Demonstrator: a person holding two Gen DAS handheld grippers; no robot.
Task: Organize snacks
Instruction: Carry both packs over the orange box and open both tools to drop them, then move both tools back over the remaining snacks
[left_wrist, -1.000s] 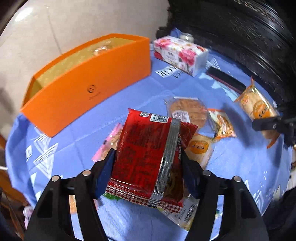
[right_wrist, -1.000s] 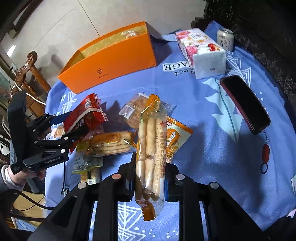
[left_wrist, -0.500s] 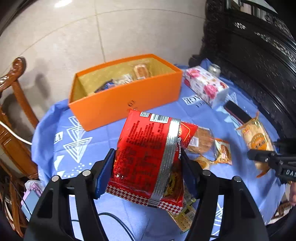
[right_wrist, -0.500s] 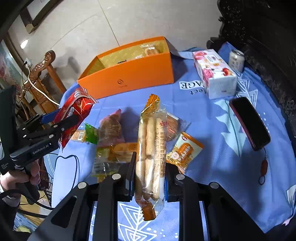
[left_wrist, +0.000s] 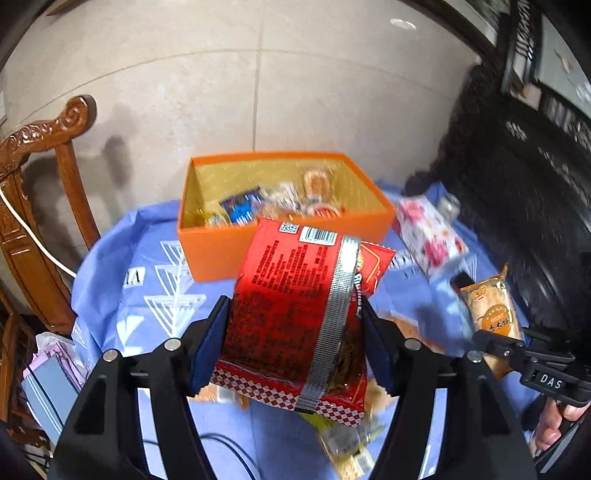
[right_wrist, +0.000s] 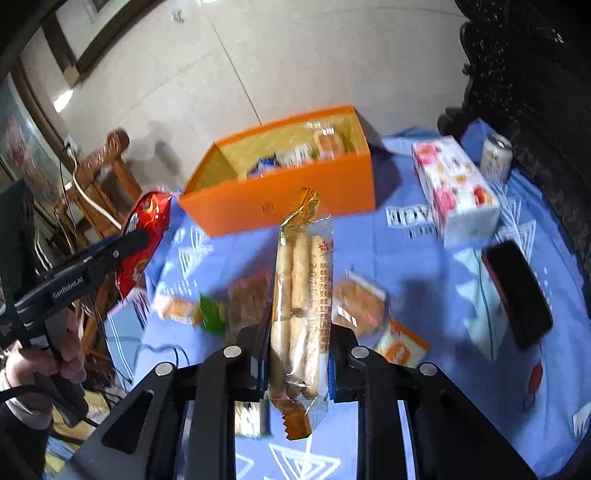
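My left gripper is shut on a red snack bag with a silver seam, held up in the air short of the orange box. The box stands open with several wrapped snacks inside. My right gripper is shut on a clear packet of biscuit sticks, also lifted above the blue tablecloth, with the same orange box beyond it. In the right wrist view the left gripper and its red bag show at the left. Loose snack packets lie on the cloth below.
A floral tissue box, a drink can and a dark phone sit to the right on the cloth. A carved wooden chair stands left of the table, and dark carved furniture rises on the right.
Both grippers have risen with their packets still held. The orange box's open inside has come into view, and the left wrist view has rolled level.
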